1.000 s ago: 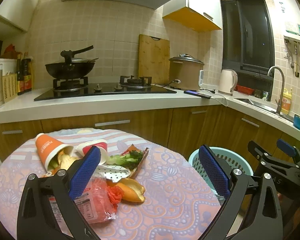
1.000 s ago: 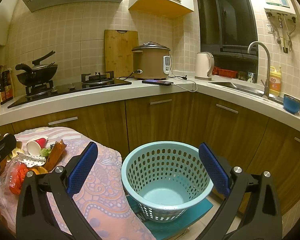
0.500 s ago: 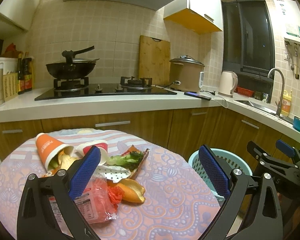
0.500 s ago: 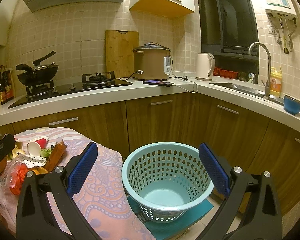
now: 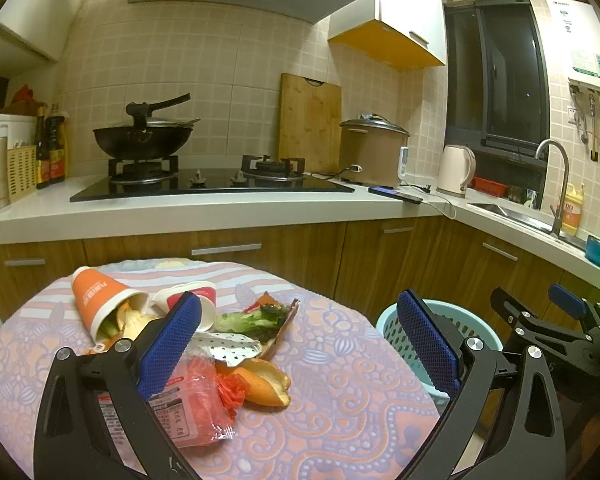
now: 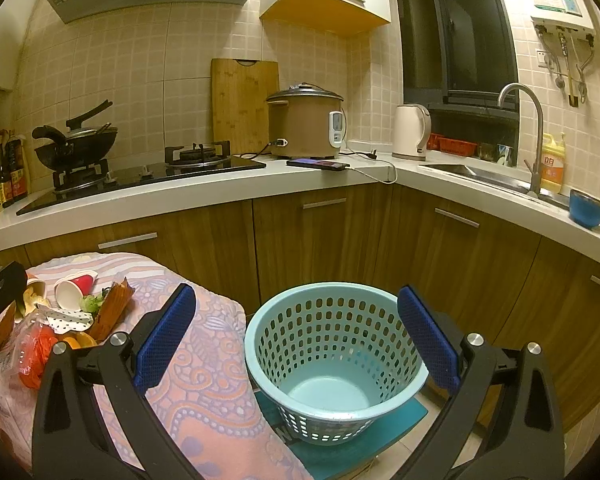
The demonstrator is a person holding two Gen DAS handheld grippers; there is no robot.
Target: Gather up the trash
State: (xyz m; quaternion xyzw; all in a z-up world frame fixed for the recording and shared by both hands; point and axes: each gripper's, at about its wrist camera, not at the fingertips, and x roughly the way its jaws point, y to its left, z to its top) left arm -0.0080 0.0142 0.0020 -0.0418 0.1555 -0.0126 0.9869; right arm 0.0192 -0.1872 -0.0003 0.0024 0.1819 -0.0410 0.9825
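The left tool (image 5: 298,344) hangs over the bench (image 5: 340,408) with its blue pads spread wide apart and nothing between them. The right tool (image 6: 296,336) is spread just as wide, empty, held above the pale blue basket (image 6: 332,364) that stands on the floor just right of the bench.

The trash lies in a heap on the left part of the patterned cloth. An orange paper cup (image 5: 100,300) lies on its side at the far left with peel spilling from its mouth, and a red-and-white paper cup (image 5: 198,300) lies beside it. Right of those sit leafy greens (image 5: 256,318) on a brown wrapper. Nearer lie a spotted white paper scrap (image 5: 230,348), an orange peel (image 5: 266,386) and a clear plastic packet with red contents (image 5: 192,408). The basket holds nothing.
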